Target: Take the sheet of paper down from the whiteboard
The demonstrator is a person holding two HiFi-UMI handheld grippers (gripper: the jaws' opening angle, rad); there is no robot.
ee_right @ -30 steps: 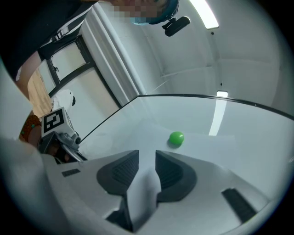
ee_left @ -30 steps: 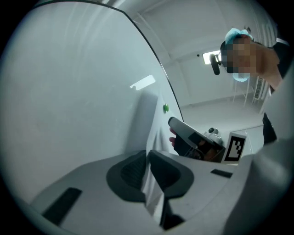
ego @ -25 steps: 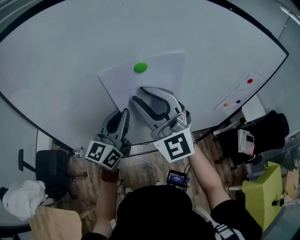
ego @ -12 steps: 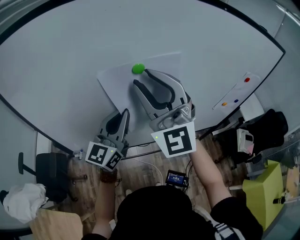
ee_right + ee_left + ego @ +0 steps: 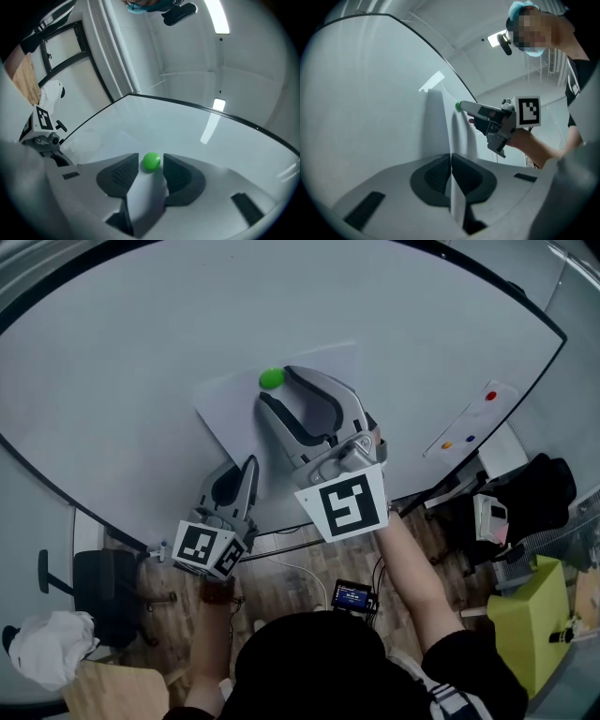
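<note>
- The sheet of paper is still up on the whiteboard, pinned by one green magnet near its top edge. The task's main step is not yet done.
- The right gripper is at the magnet with its jaws apart, one on each side of it. A thin gap seems to remain on both sides, so I judge it is lined up on the magnet but has no grip yet.
- The left gripper is well below the magnet, at the sheet's lower edge. Its jaws are together with the paper pinched edge-on between them, so the sheet is already secured against dropping.
- Below the magnet the sheet appears to lift slightly off the board towards the left gripper, while it lies flat around the magnet.
- What remains, as I judge it: close on the magnet, pull it off the board, then draw the freed sheet away with the left gripper.
- The task looks roughly half done: both grippers are in place, and the release is still to come.
</note>
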